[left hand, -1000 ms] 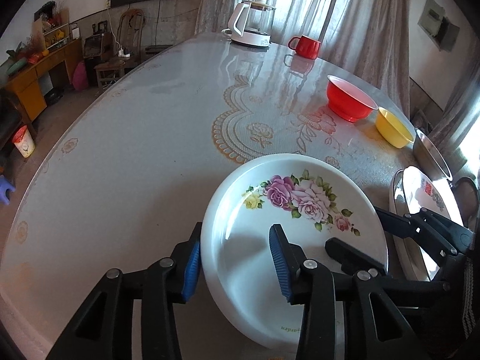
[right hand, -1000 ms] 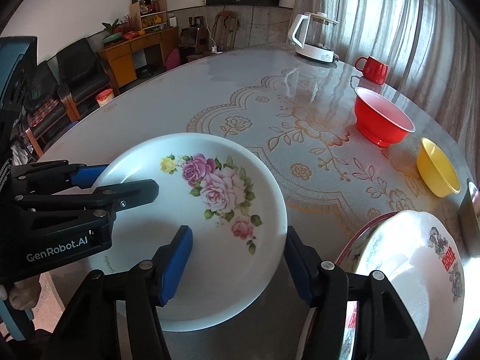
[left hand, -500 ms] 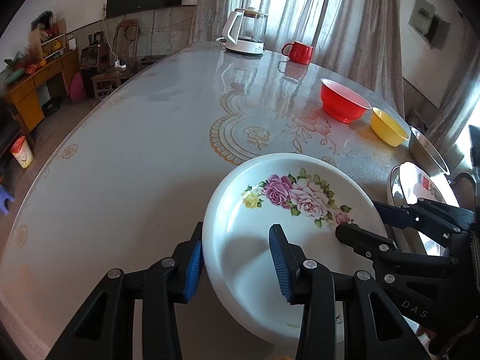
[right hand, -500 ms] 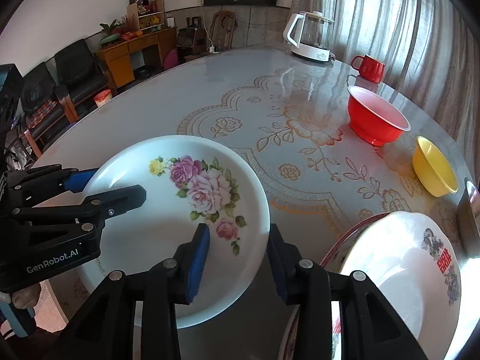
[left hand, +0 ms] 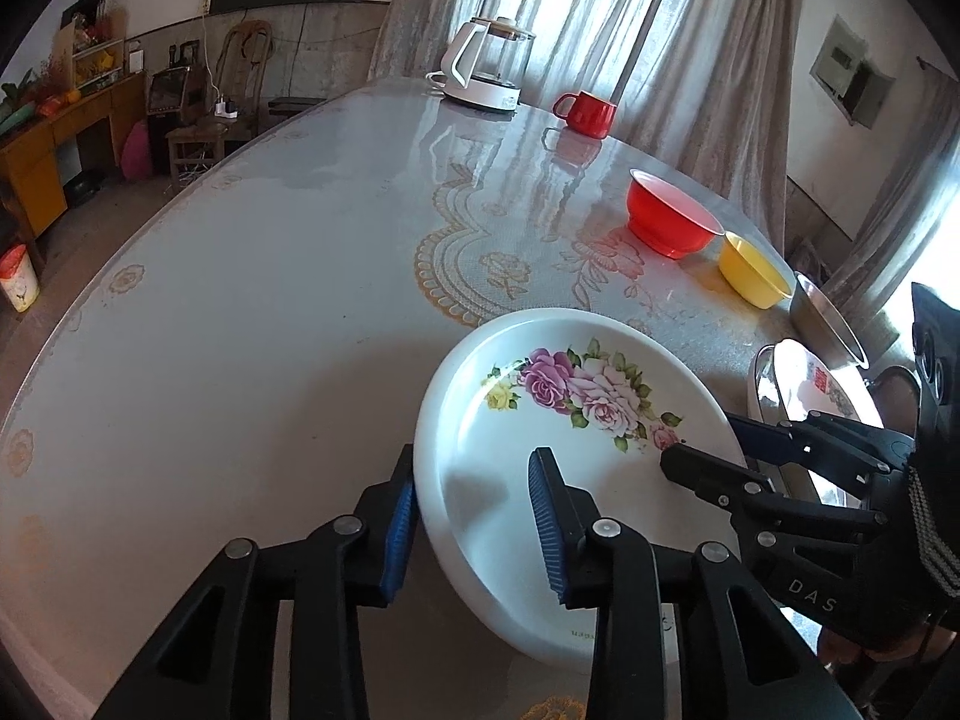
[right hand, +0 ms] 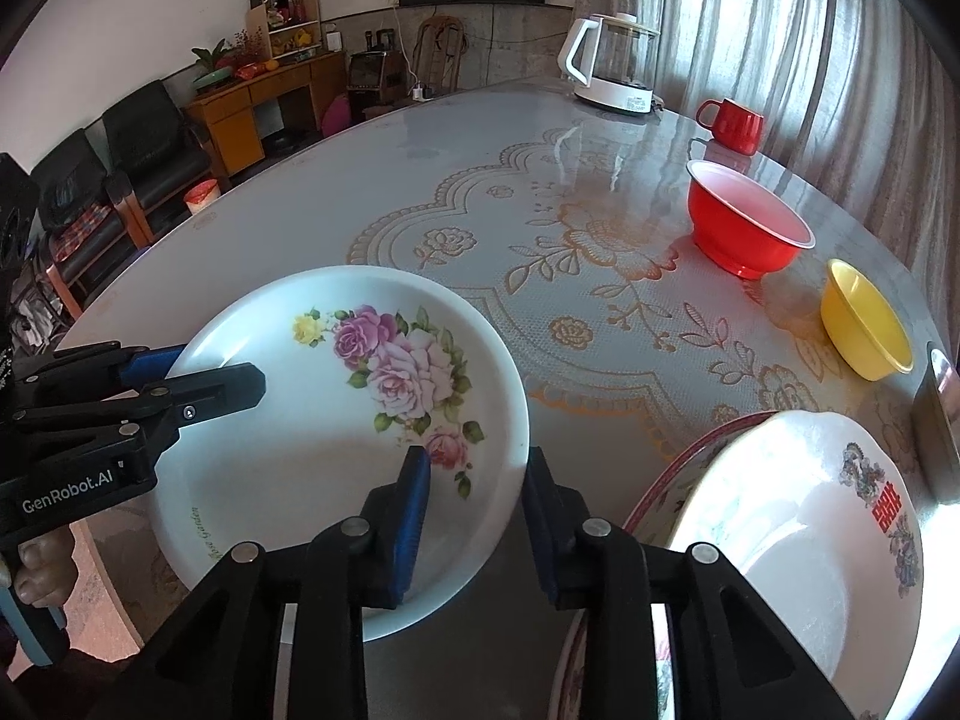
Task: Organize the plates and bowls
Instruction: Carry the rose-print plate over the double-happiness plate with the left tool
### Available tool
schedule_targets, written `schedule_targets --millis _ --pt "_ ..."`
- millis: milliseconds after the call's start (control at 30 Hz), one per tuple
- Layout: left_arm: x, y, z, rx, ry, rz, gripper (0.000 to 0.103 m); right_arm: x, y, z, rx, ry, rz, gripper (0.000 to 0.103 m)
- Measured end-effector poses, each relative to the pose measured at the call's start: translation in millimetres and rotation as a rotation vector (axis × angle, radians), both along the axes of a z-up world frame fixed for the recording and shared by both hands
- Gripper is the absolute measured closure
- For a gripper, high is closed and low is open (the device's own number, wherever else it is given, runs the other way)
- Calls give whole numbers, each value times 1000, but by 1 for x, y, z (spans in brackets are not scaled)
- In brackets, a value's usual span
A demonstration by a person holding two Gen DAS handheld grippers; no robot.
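Right now the rose plate (left hand: 576, 456) is the landmark: white, pink and purple roses printed inside, sitting at the near edge of the worktop (left hand: 288, 276). Both tongs are on it from opposite sides. Left tongs (left hand: 474, 531) straddle its left rim, one blue pad outside the wall, the other inside the well; the jaws have just been closing, and the outer pad looks against the rim while the inner one stands a bit clear of the wall, so a firm clench cannot be confirmed. Right tongs (right hand: 474, 519) straddle the right rim the same way, jaws also just closing, inner pad over the lowest rose, outer pad just beside the rim; full contact not clear either. Each pair also shows in the other's view, reaching in from the side.

Right of the rose plate, near it, a stack of plates (right hand: 798, 540): top one white with red characters, a red-patterned rim under it. Beyond that stack, a metal basin (left hand: 831, 324) at the worktop edge. Farther back from the rose plate, a yellow bowl (right hand: 864, 321), then a red bowl (right hand: 744, 228), close together but apart. Well behind those, a red mug (right hand: 732, 126) and a white kettle (right hand: 612, 72). A thumb (right hand: 36, 570) grips the left handle, low beside the rose plate.
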State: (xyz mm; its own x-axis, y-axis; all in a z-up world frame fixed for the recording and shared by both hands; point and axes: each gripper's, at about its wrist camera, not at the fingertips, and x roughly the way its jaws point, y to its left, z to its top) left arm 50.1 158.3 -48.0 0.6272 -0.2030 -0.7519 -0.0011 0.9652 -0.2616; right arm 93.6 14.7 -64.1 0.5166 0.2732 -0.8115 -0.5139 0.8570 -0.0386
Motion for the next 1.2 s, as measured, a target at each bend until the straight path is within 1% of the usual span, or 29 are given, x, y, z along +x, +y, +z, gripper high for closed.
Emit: schedule_targets --millis 67,133,200,233,267,300,333,367,400,467,533,567,600,700,867,933,1000,1100,1200 --pt "-1 -1 0 7 0 -5 68 0 1 0 -1 -1 8 66" --pt "-4 -1 0 -3 -9 -10 68 0 0 0 4 9 10 66" --pt "-7 2 -1 -20 -15 -4 68 0 -3 1 22 12 -7 70" --pt "-9 5 -1 -43 -12 3 68 0 -4 1 31 6 -3 71" --pt "-10 7 -2 -67 -10 7 68 0 -6 1 31 1 -7 78" --pt "-11 8 -2 -80 -13 9 68 1 -7 1 34 3 -15 80" --pt "-11 7 -2 -79 -23 8 68 2 -9 2 46 8 -19 80" --pt "-12 6 -3 -70 -34 10 67 3 -10 2 51 9 -21 80" --pt "-12 3 -3 -54 -40 9 64 4 -8 1 36 5 -17 80" --pt "-12 -5 -1 -8 -42 1 60 5 -2 -1 6 -1 -2 77" --pt "-14 -10 -1 25 -44 7 60 7 -1 0 1 6 -2 76" --pt "-16 -10 -1 19 -46 13 61 7 -1 -1 2 8 -3 77" --pt "-17 -6 -2 -4 -47 24 63 7 -2 -1 1 3 -10 79" --pt "-19 1 -2 -64 -45 45 64 7 -5 1 9 -5 -34 85" --pt "-18 2 3 -113 -54 60 64 9 -13 5 76 36 -53 85" --pt "-14 0 4 -103 -56 60 64 14 -14 3 92 66 -63 85" --pt "-10 -2 1 -89 -42 67 64 13 -9 1 53 47 -66 83" --pt "-9 0 -1 -104 -28 83 66 11 -4 0 24 25 -72 84" --pt "-10 -2 7 -91 -48 78 66 7 -8 7 62 -3 -65 85"
